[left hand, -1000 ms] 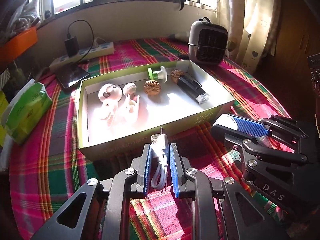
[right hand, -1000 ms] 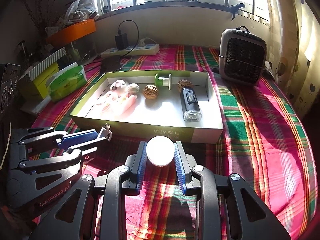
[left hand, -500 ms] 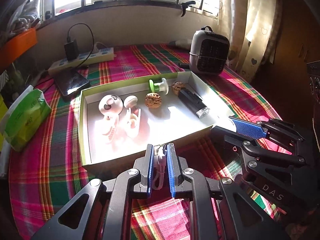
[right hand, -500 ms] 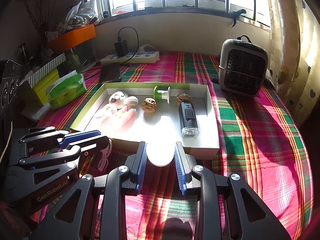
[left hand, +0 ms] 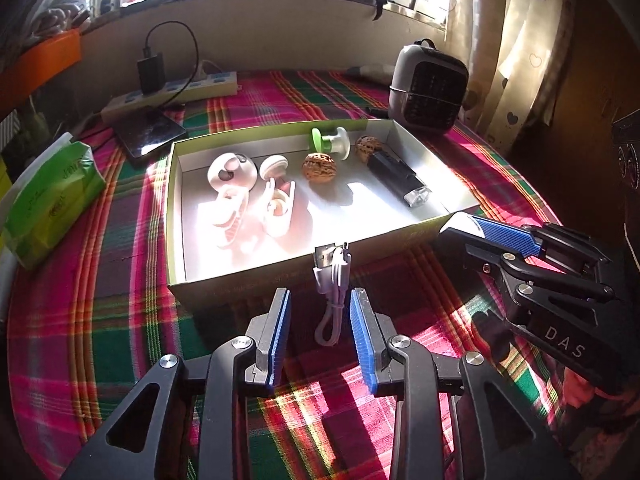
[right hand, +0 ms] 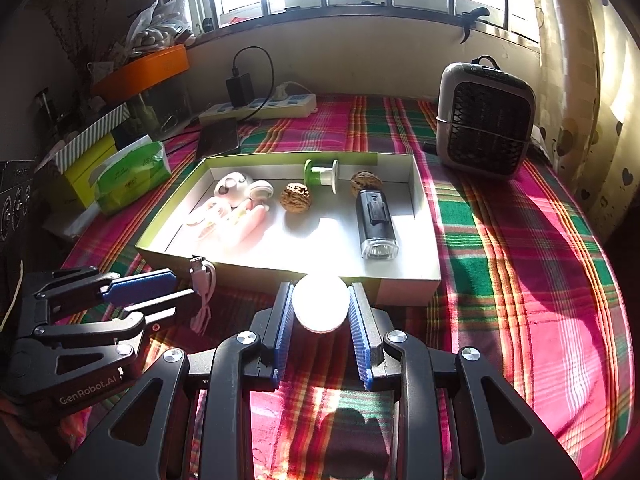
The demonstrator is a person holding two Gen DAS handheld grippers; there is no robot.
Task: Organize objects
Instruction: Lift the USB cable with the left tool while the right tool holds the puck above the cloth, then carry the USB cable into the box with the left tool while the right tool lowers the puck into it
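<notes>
1. Tongs at left (left hand: 320,312) stand apart, jaws just opened, the short white cable (left hand: 334,292) loose between the blue pads and touching neither, its plugs leaning on the near wall of the box (left hand: 176,216).
2. Tongs at right (right hand: 320,312) clamp a round white ball (right hand: 319,303) just before that same wall.
3. Inside the box: flashlight (right hand: 376,224), two walnuts (right hand: 295,198), a green-and-white spool (right hand: 322,174), pale pink clips (left hand: 248,208).
4. Plaid cloth (right hand: 520,240) covers the table; a small heater (right hand: 486,120) sits behind.

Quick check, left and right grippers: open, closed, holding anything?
Left gripper: open, jaws have just been opening; white USB cable sits between the pads, ungripped.
Right gripper: shut on a white round bulb-like object.
</notes>
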